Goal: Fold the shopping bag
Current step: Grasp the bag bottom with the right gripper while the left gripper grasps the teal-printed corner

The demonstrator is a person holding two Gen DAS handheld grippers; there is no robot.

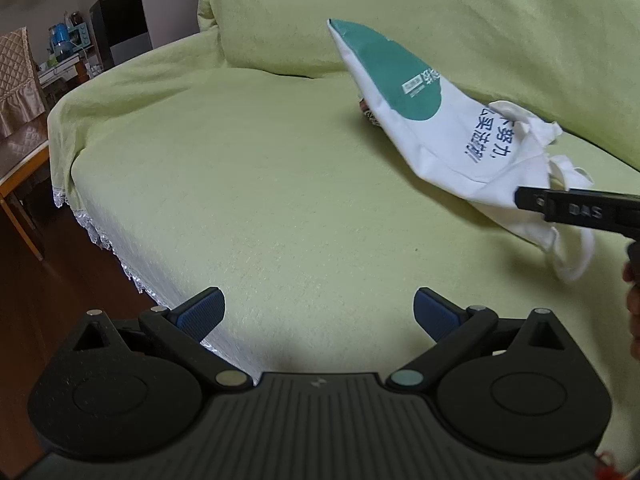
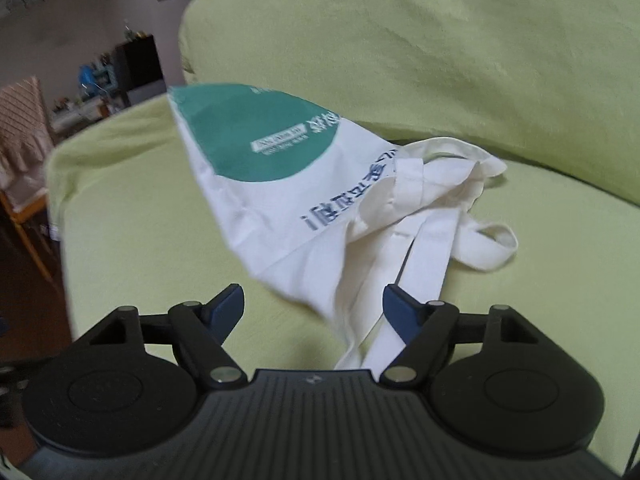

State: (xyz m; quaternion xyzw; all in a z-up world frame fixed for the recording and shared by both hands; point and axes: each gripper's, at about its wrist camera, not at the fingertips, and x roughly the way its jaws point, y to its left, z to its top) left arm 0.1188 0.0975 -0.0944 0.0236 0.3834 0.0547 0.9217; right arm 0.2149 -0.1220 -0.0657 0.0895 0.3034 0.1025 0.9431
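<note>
Tongs on the left [image 1: 318,312] gaped empty over the near green sofa cover [image 1: 248,184], while the right pair [image 2: 313,307] stood apart, pads not pressing the white shopping bag [image 2: 280,184] whose handles [image 2: 424,256] trailed between them.

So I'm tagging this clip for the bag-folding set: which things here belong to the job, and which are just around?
Part of the job:
- white shopping bag with green print, its handles between the open right gripper
- left gripper, open and empty
- green-covered sofa it lies on

Just around:
- black cabinet
- blue jug on the side table
- quilted chair cover
</note>
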